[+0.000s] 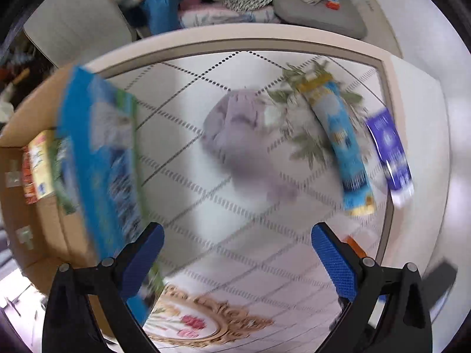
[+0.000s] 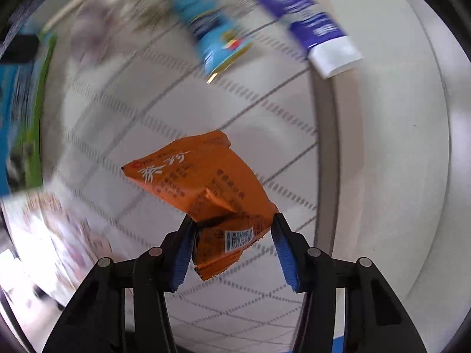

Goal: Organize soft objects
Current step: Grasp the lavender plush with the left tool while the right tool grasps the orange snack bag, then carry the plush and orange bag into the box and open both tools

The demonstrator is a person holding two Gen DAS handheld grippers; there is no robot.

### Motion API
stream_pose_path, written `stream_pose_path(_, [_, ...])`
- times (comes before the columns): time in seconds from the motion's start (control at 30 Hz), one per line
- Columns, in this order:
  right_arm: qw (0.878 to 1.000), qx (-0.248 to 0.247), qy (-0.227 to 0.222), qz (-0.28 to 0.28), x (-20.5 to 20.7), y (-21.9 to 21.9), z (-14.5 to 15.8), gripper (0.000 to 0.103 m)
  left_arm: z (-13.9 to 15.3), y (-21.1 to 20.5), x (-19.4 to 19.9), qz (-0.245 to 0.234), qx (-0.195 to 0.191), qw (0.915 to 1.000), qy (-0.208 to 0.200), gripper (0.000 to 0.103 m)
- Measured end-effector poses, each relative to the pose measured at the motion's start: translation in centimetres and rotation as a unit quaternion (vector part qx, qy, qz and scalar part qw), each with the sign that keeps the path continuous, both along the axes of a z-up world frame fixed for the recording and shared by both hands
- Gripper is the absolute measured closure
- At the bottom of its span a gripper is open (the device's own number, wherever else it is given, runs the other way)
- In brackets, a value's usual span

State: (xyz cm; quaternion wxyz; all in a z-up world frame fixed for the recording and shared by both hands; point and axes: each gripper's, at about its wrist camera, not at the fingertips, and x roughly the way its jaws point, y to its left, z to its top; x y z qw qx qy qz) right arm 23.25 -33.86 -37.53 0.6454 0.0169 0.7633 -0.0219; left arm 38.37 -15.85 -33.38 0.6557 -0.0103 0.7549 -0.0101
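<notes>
Blue-padded right tongs [image 2: 234, 235] sit closest in the right wrist view, closed on the lower end of an orange snack packet [image 2: 203, 188]. Its printed upper part juts forward above the patterned tablecloth [image 2: 176, 111], clear of the surface. The packet looks light, thin and crinkly, likely slippery film; it seems to buckle where the pads pinch it, so a hold across the flat body rather than the sealed edge should be steadier. How firmly the right pad bears on it is hard to judge, since only the packet's corner meets that side.

Left tongs [image 1: 237, 253] stand wide open with nothing between them, above the same table. Just beyond on the left, a blue box [image 1: 97, 158] leans at the edge of a cardboard carton [image 1: 41, 229] that already holds some packets. Farther out lies a lilac cloth bundle [image 1: 238, 135], soft and floppy, best gathered at its thick middle. Beside it to the right rest a light-blue tube [image 1: 341, 144] and a dark-blue tube [image 1: 388, 150], both pliable. Motion blur smears all labels, and the piled fabrics [image 1: 223, 0] beyond the table are cut off.
</notes>
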Motion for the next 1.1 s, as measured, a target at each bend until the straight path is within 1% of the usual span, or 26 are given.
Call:
stream_pose_path(0.07, [1.0,0.001,-0.008,-0.024,1.0,-1.0,0.1,0.049,-2.0,-0.3,1.9,0.002,0.008,0.9999,0.015,0.0])
stream_pose_path(0.17, [0.999,0.005,-0.006,-0.036,2.2,-1.5,-0.6,0.049,-5.0,-0.6,3.6,0.004,0.019,0.9991,0.037,0.001])
stream_pose_path(0.2, [0.999,0.007,-0.003,-0.037,2.5,-1.6,-0.8,0.049,-6.0,-0.6,3.9,0.003,0.022,0.9986,0.048,0.004])
stream_pose_path(0.23, [0.999,0.012,0.003,-0.036,2.7,-1.6,-1.2,0.048,-6.8,-0.6,4.0,0.001,0.026,0.9981,0.056,0.018])
stream_pose_path(0.27, [0.999,0.022,0.011,-0.034,3.0,-1.8,-1.3,0.047,-7.7,-0.7,3.9,-0.007,0.03,0.9974,0.065,0.029])
stream_pose_path(0.3, [0.999,0.033,0.015,-0.036,3.0,-2.1,-1.2,0.044,-7.8,-0.7,3.8,-0.008,0.026,0.9976,0.064,0.033])
stream_pose_path(0.33, [0.998,0.045,0.015,-0.037,3.2,-2.5,-1.0,0.041,-7.5,-0.7,3.7,-0.009,0.02,0.9981,0.057,0.044])
stream_pose_path(0.37, [0.998,0.057,0.009,-0.037,3.3,-3.0,-0.3,0.038,-7.3,-0.9,3.5,-0.019,0.017,0.9981,0.057,0.058])
stream_pose_path(0.4, [0.998,0.057,0.002,-0.034,3.4,-3.4,0.3,0.03,-7.1,-1.3,3.0,-0.033,0.02,0.9976,0.057,0.065])
stream_pose_path(0.43, [0.998,0.053,-0.006,-0.028,3.9,-3.7,1.1,0.028,-6.8,-1.6,2.4,-0.05,0.03,0.9968,0.055,0.066])
stream_pose_path(0.53, [0.999,0.035,-0.017,-0.001,4.8,-4.4,2.0,0.028,-6.6,-2.1,0.1,-0.077,0.037,0.9951,0.049,0.066])
stream_pose_path(0.6, [0.999,0.044,-0.008,0.012,5.5,-4.2,1.4,0.028,-6.8,-2.2,-1.5,-0.084,0.035,0.9944,0.053,0.066])
stream_pose_path(0.63, [0.999,0.046,0.0,0.015,6.0,-3.2,1.2,0.028,-6.6,-2.2,-2.3,-0.085,0.035,0.9946,0.048,0.067])
stream_pose_path(0.73, [0.998,0.056,0.03,0.021,7.1,-2.8,-1.1,0.028,-6.5,-2.5,-4.0,-0.092,0.039,0.9942,0.04,0.066])
stream_pose_path(0.77, [0.998,0.049,0.034,0.025,7.0,-3.1,-1.8,0.028,-6.5,-2.8,-4.5,-0.097,0.04,0.9938,0.036,0.066])
stream_pose_path(0.8, [0.998,0.037,0.036,0.03,7.0,-2.9,-2.1,0.033,-6.4,-2.9,-4.9,-0.1,0.041,0.9935,0.034,0.066])
stream_pose_path(0.83, [0.999,0.02,0.038,0.034,7.1,-2.8,-2.4,0.042,-6.3,-3.0,-5.4,-0.102,0.042,0.9934,0.03,0.067])
stream_pose_path(0.87, [0.999,0.007,0.03,0.037,7.2,-2.6,-2.2,0.048,-6.3,-3.1,-5.5,-0.102,0.042,0.9935,0.028,0.067])
stream_pose_path(0.9, [0.999,-0.004,0.026,0.041,7.3,-2.4,-2.0,0.05,-6.2,-3.1,-5.7,-0.102,0.041,0.9935,0.028,0.067])
stream_pose_path(0.97, [0.999,-0.008,0.025,0.035,7.4,-2.1,-1.9,0.053,-6.1,-3.4,-5.9,-0.105,0.039,0.9933,0.029,0.067])
stream_pose_path(1.07, [1.0,-0.005,0.02,0.02,7.4,-1.5,-1.5,0.057,-5.2,-2.9,-6.9,-0.104,0.037,0.9936,0.021,0.068])
stream_pose_path(1.1, [1.0,-0.006,0.017,0.016,7.4,-1.5,-1.2,0.057,-4.9,-1.9,-5.5,-0.105,0.033,0.9936,0.02,0.068])
